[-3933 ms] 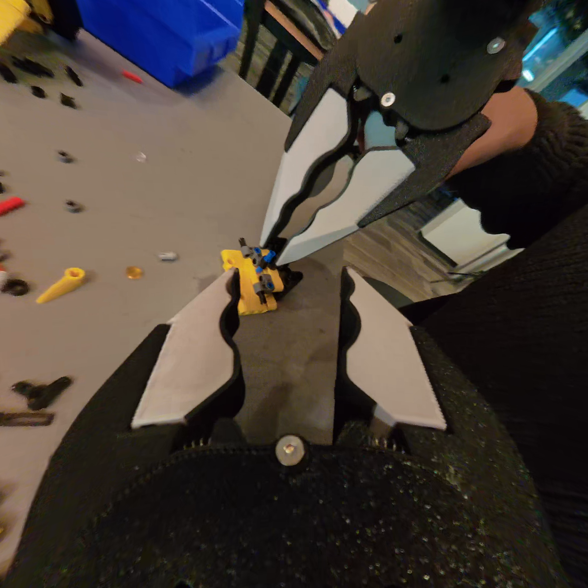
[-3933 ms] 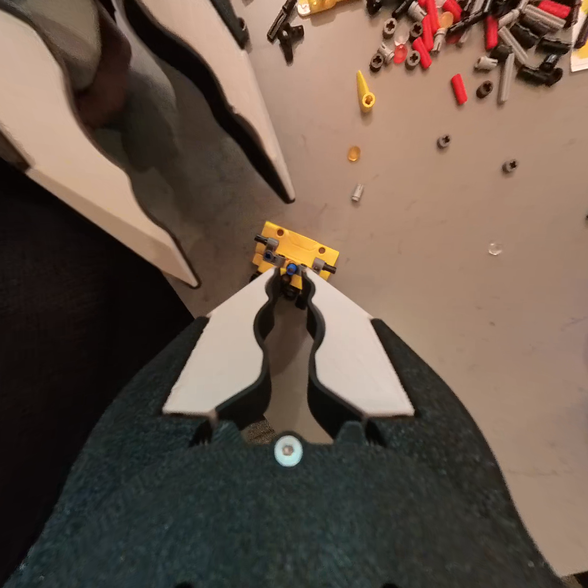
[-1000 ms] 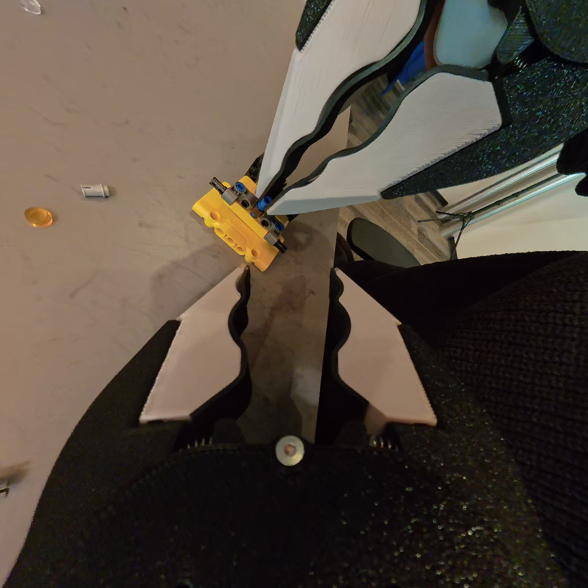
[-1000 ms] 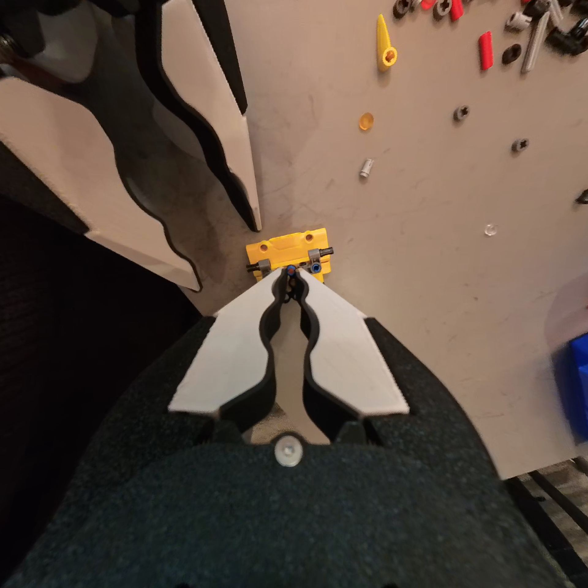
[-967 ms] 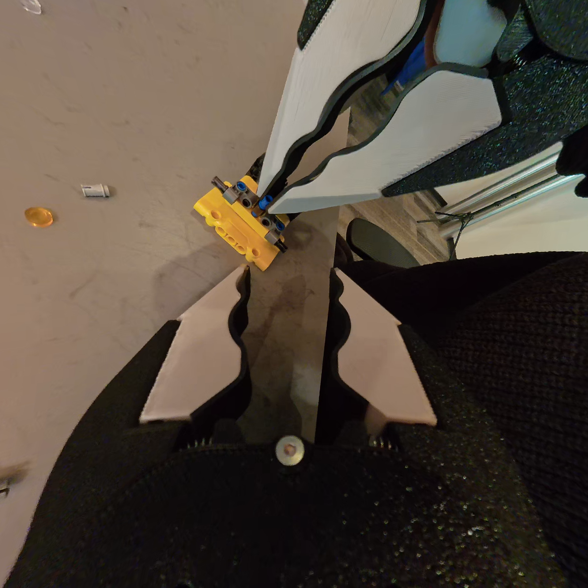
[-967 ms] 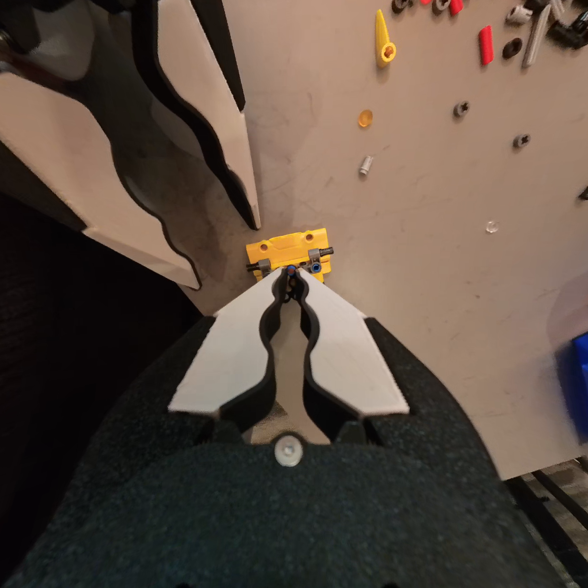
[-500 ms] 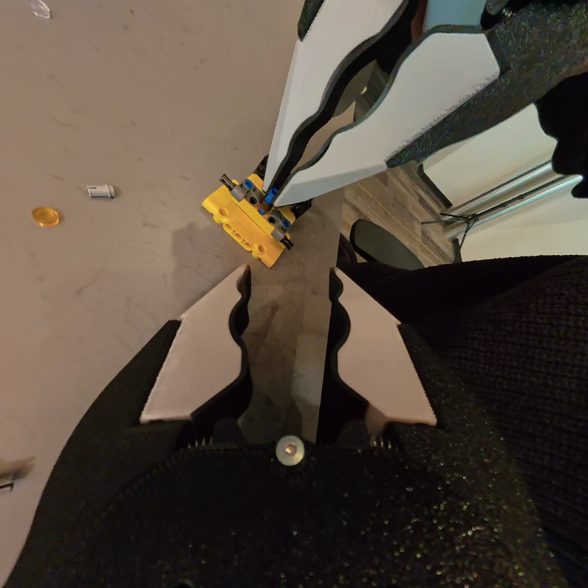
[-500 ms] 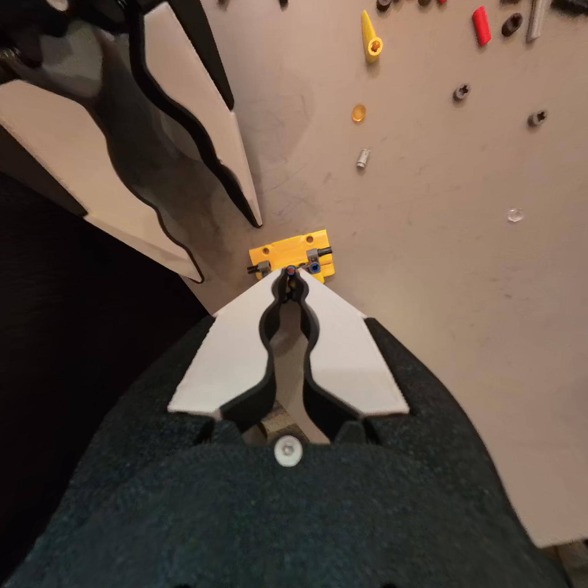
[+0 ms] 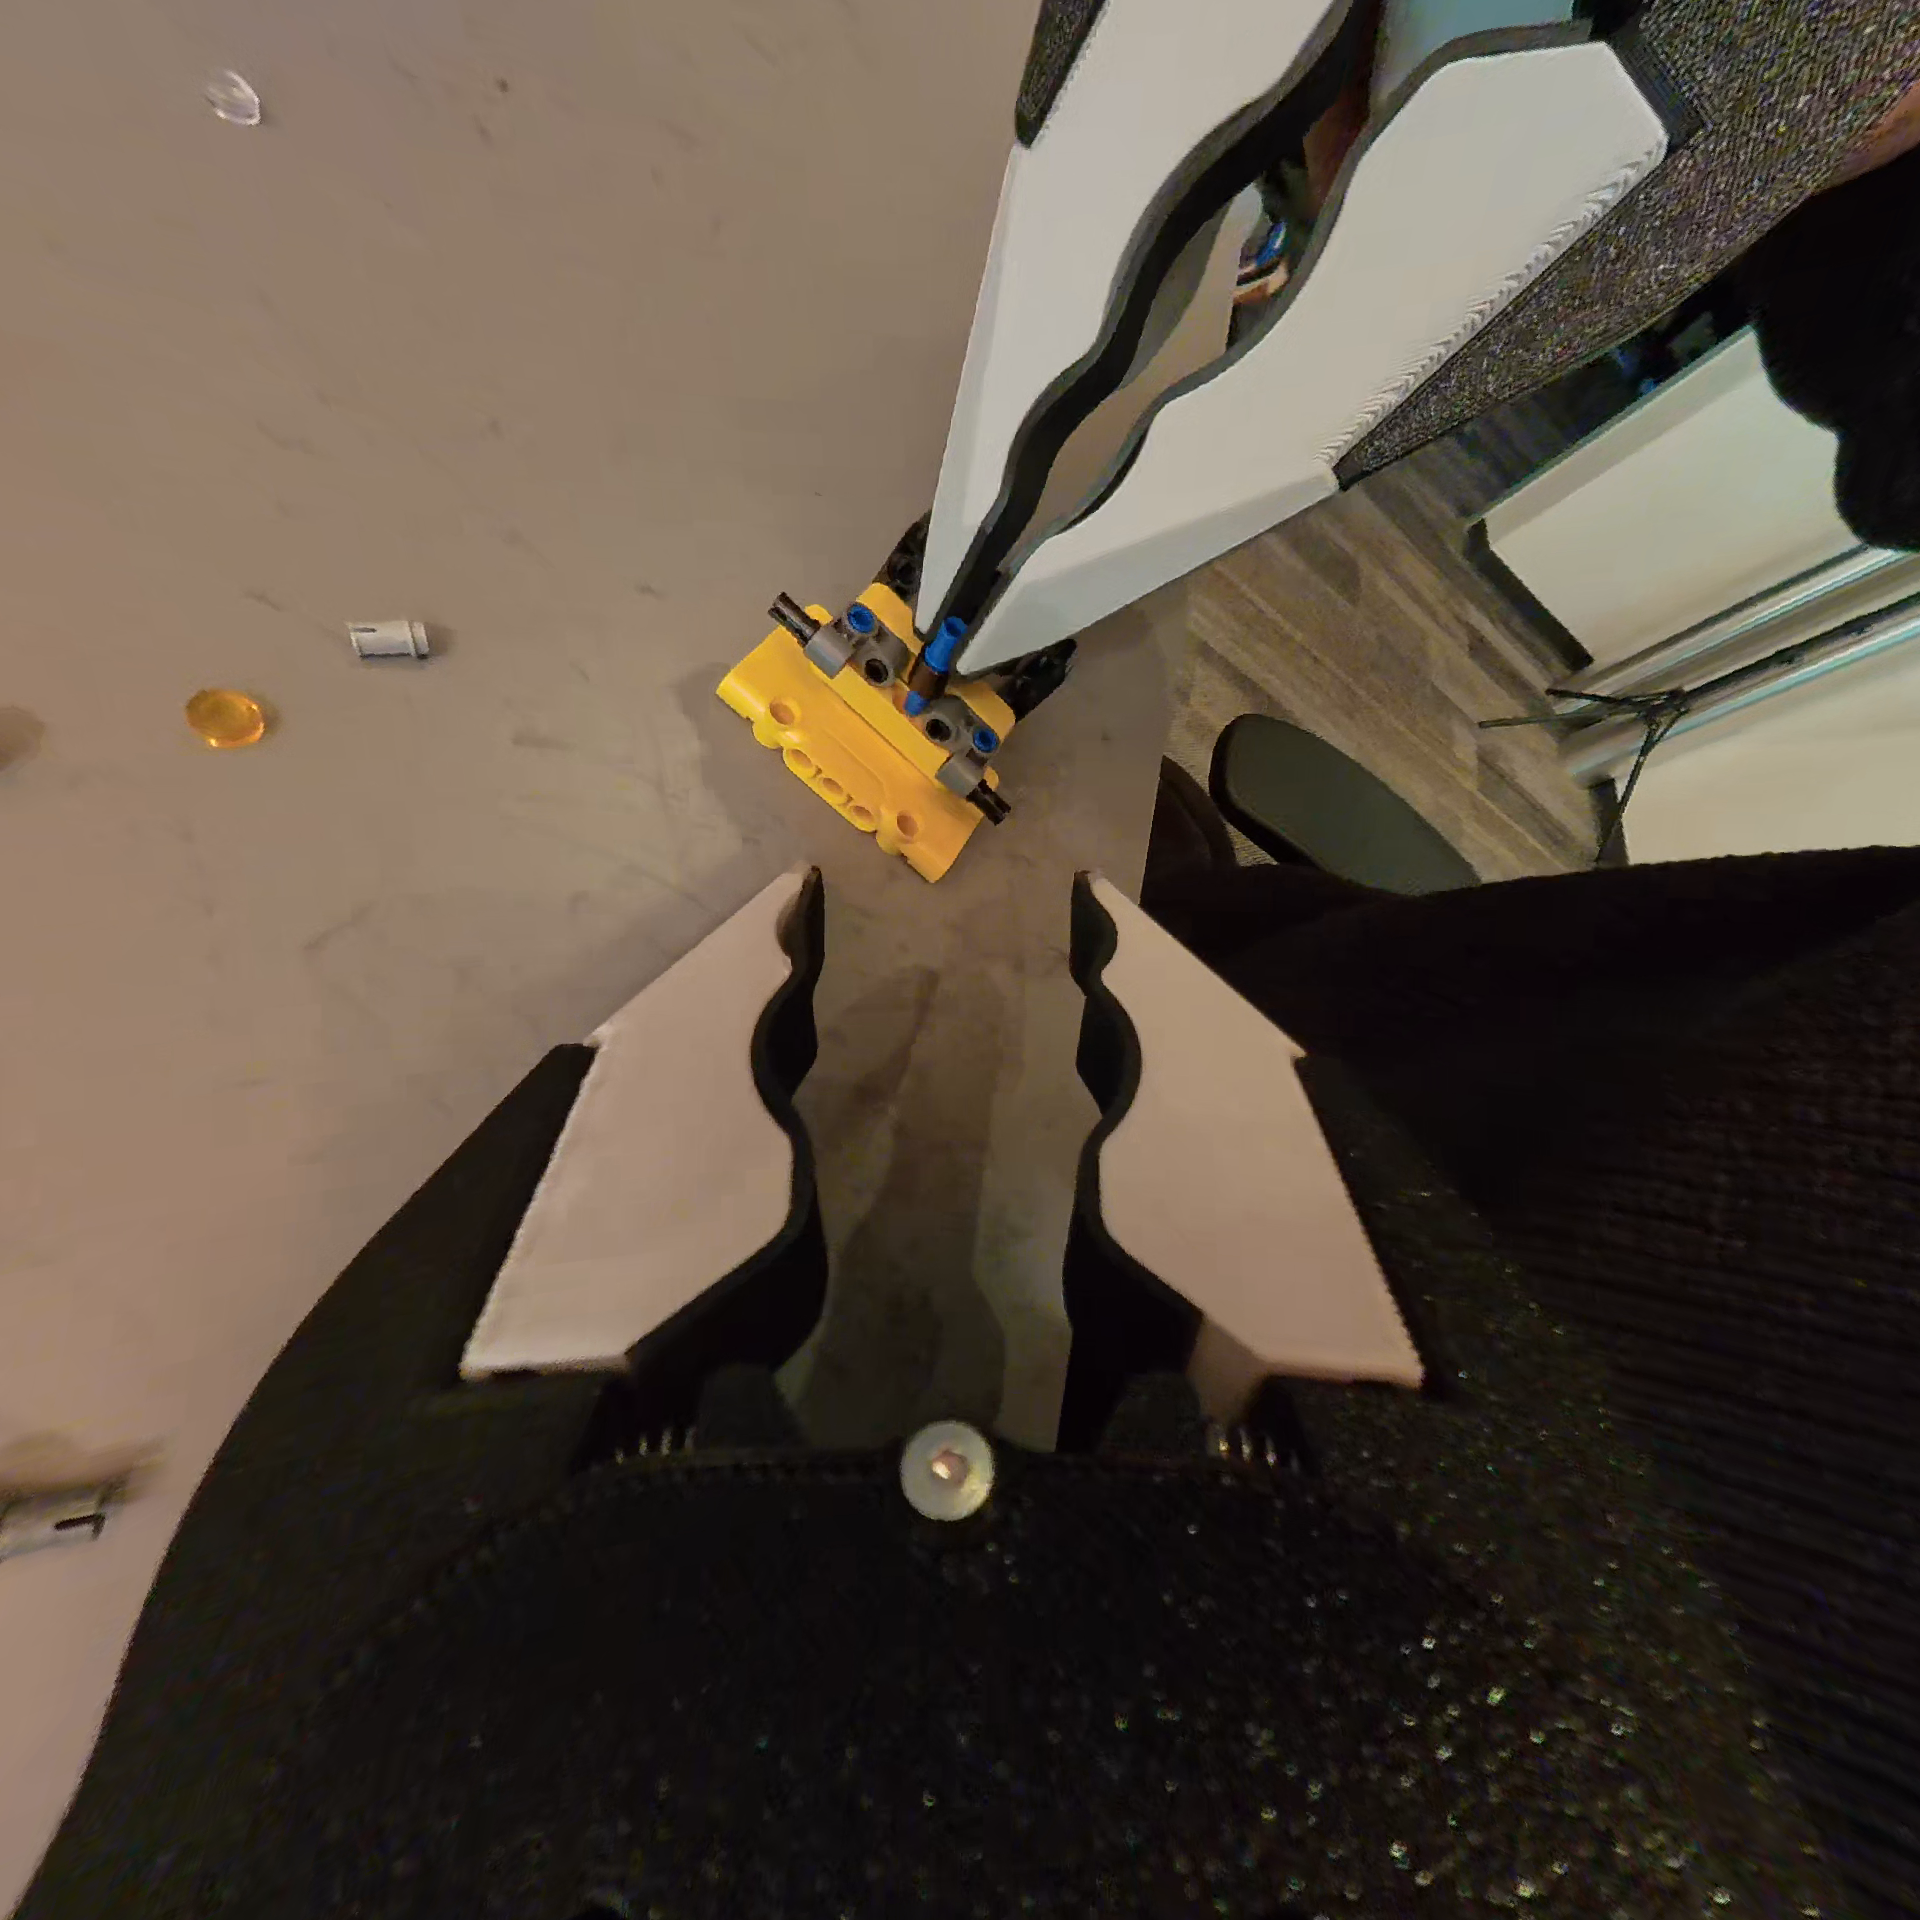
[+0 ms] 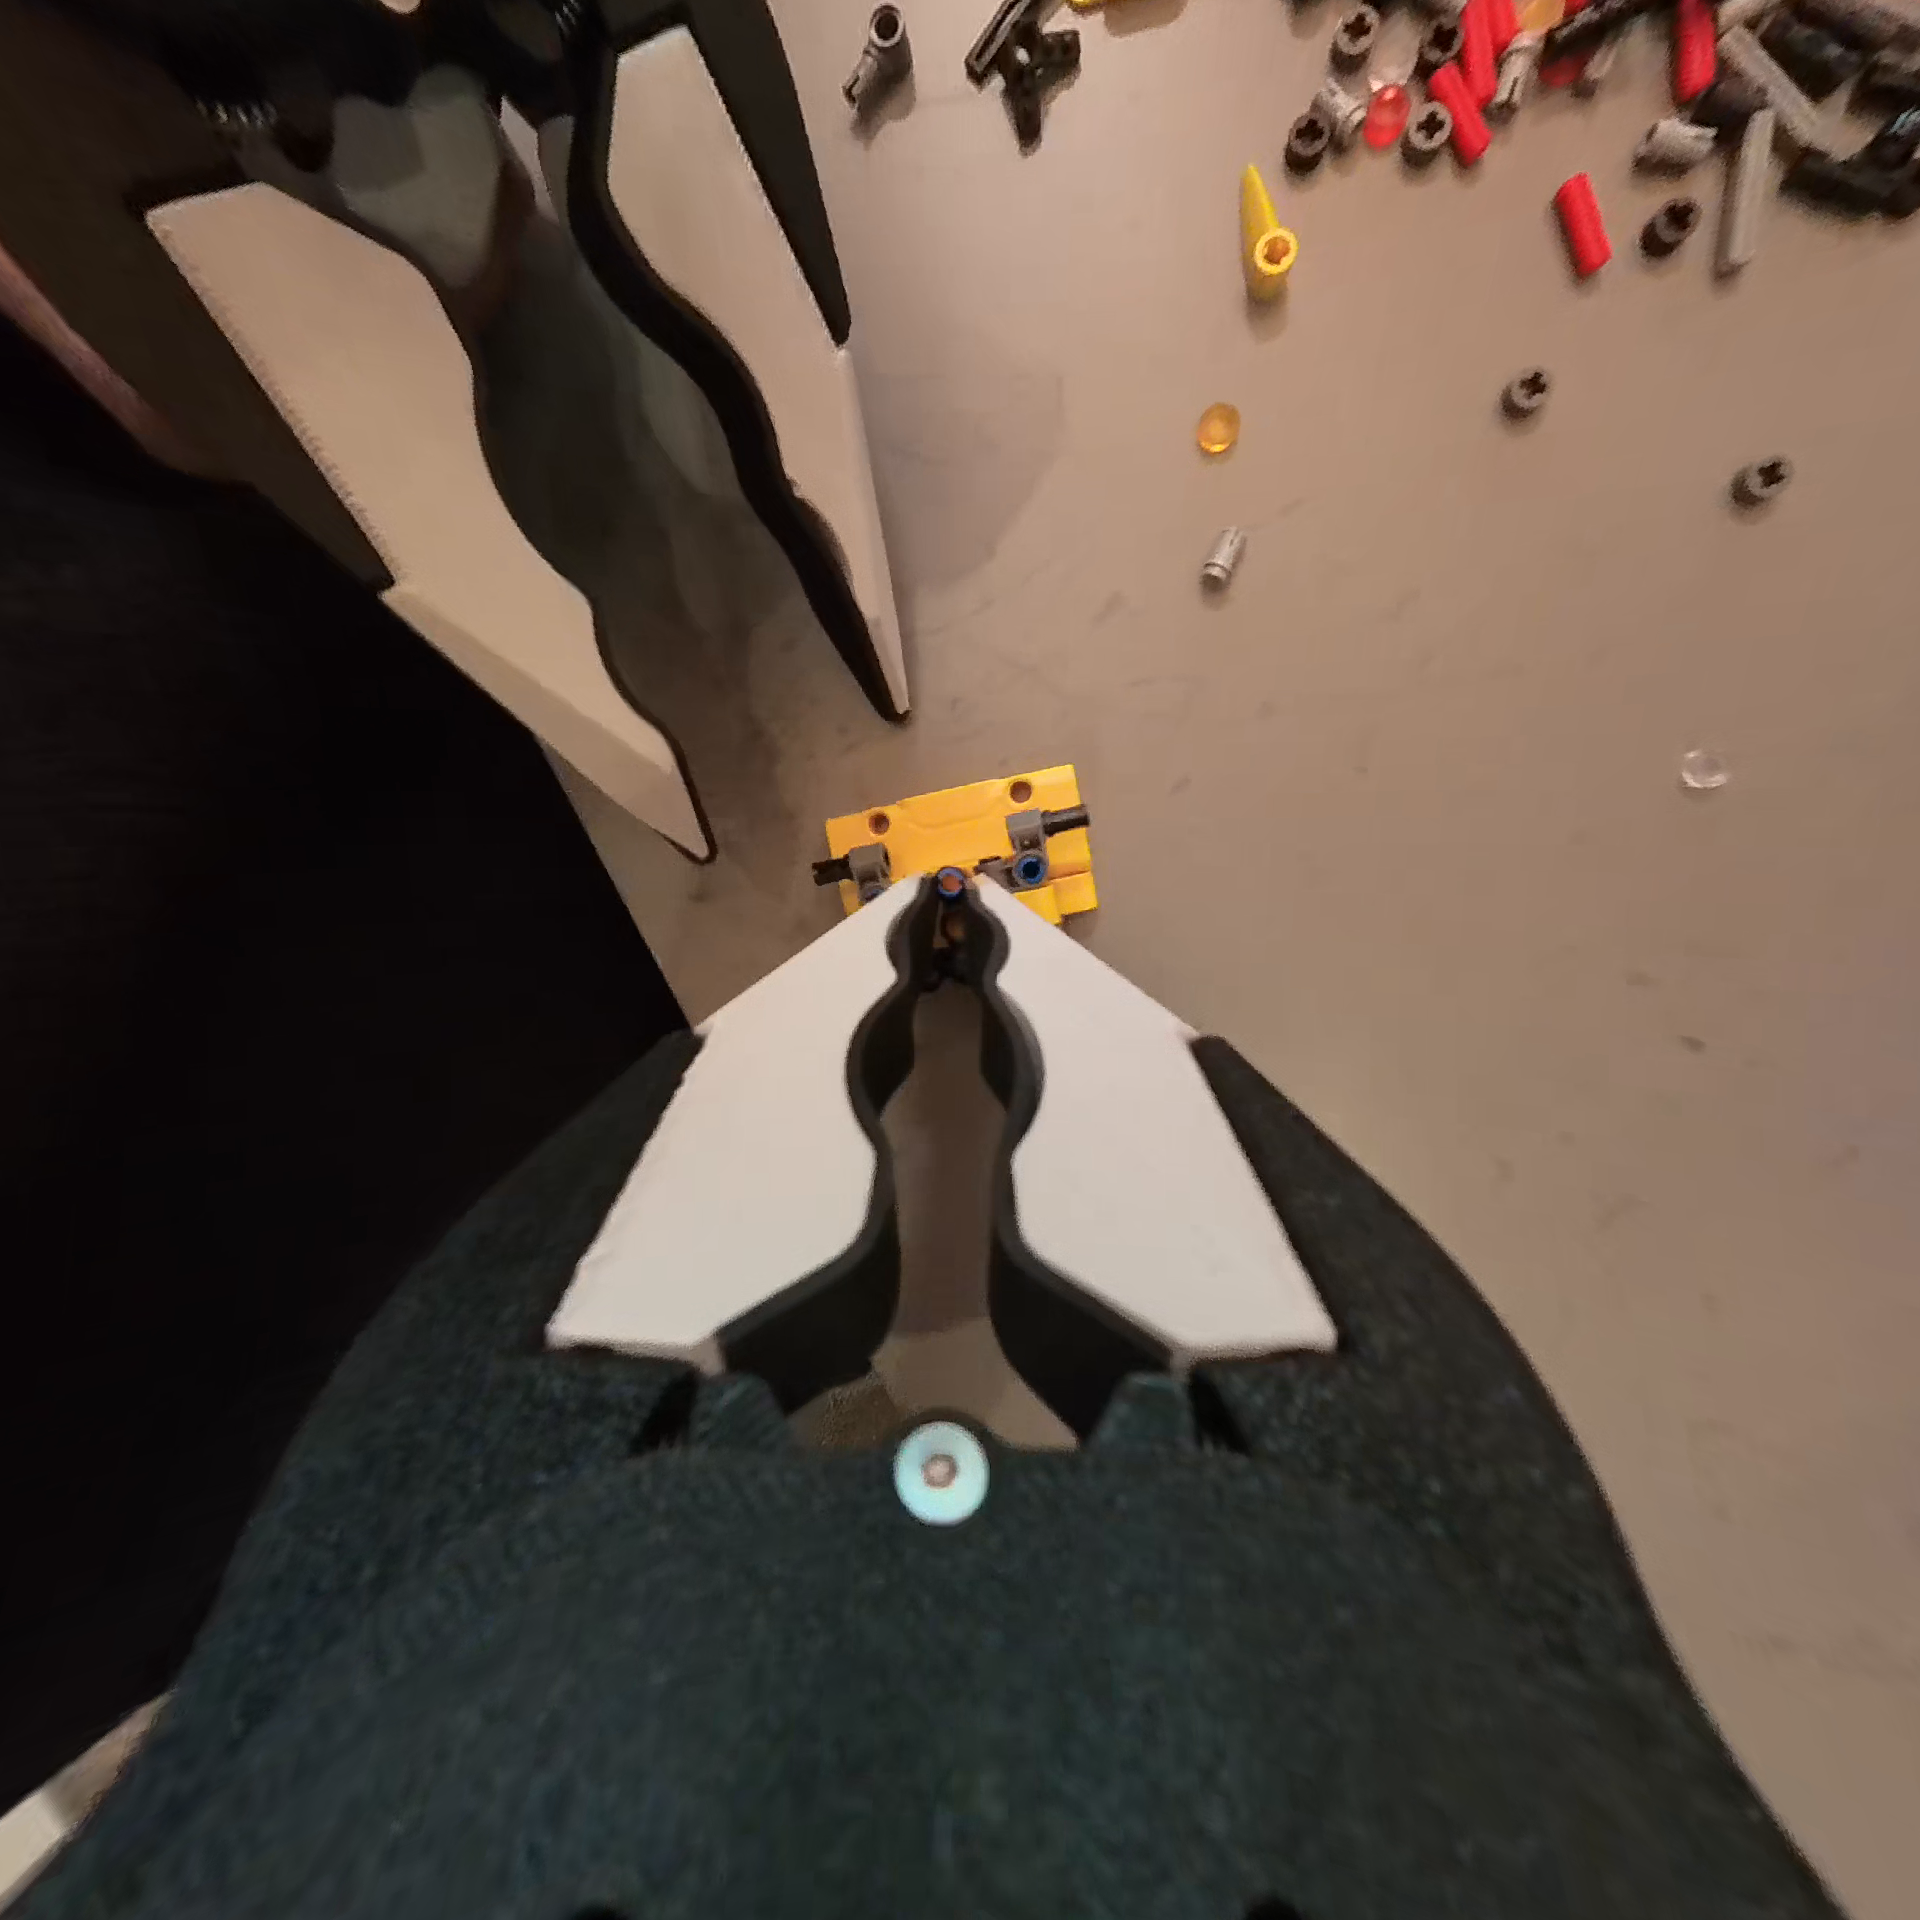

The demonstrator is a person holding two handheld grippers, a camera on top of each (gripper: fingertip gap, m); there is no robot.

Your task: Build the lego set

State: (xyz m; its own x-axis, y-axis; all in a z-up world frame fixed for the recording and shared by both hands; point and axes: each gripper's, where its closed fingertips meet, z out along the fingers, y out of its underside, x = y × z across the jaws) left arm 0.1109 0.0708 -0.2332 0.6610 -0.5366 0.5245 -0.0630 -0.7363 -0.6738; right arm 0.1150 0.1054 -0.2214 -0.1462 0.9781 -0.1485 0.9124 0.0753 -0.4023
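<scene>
The right gripper point(image 10: 943, 902) was pinched on a blue pin point(image 9: 943, 642) atop the yellow block point(image 9: 871, 756) on the table point(image 10: 1455, 935), while the left gripper point(image 9: 943, 883), spread and empty, waited just at the block's 6 o'clock, seemingly to brace it.

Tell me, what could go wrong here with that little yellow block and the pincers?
1. The right gripper pinches only a small blue pin on the yellow block; the pin might slip out or pull free.
2. The block sits close to the table edge, so a nudge could push it off.
3. The left gripper is open and not touching the block, so nothing steadies it.
</scene>
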